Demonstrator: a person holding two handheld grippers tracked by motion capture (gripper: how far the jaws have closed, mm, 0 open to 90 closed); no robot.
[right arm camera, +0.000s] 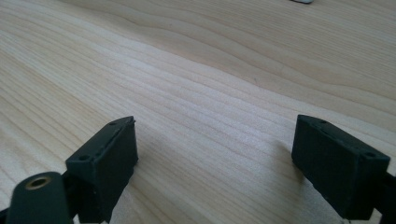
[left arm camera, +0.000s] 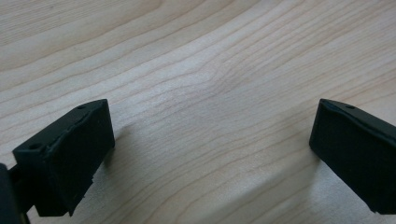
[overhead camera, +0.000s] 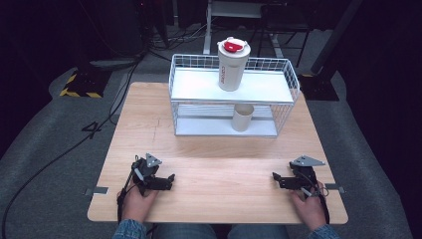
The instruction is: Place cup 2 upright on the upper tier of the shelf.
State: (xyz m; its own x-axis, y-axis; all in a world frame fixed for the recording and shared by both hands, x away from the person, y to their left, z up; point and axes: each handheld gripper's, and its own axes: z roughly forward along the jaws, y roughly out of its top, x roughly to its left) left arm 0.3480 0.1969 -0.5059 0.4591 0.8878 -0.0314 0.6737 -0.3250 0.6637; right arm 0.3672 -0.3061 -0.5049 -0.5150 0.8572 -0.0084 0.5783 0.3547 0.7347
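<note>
Both claws, left claw (overhead camera: 170, 178) and right claw (overhead camera: 274, 177), rest spread and empty on the bench (overhead camera: 219, 149); next, reach ahead toward the tumbler (overhead camera: 232, 65).

A light wooden table with pale grain (overhead camera: 214, 149) stands on a grey carpeted floor (overhead camera: 45, 144), and small metal brackets stick out at its near corners. The room behind lies in deep shadow — light falls mainly on the tabletop. At the back left a yellow-and-black striped base plate (overhead camera: 79, 85) sits on the floor, with black cables (overhead camera: 124, 84) trailing from it across the carpet toward the near left. At the back centre rise the white metal legs of a desk (overhead camera: 208, 30) — more cables are bunched beneath it.
</note>
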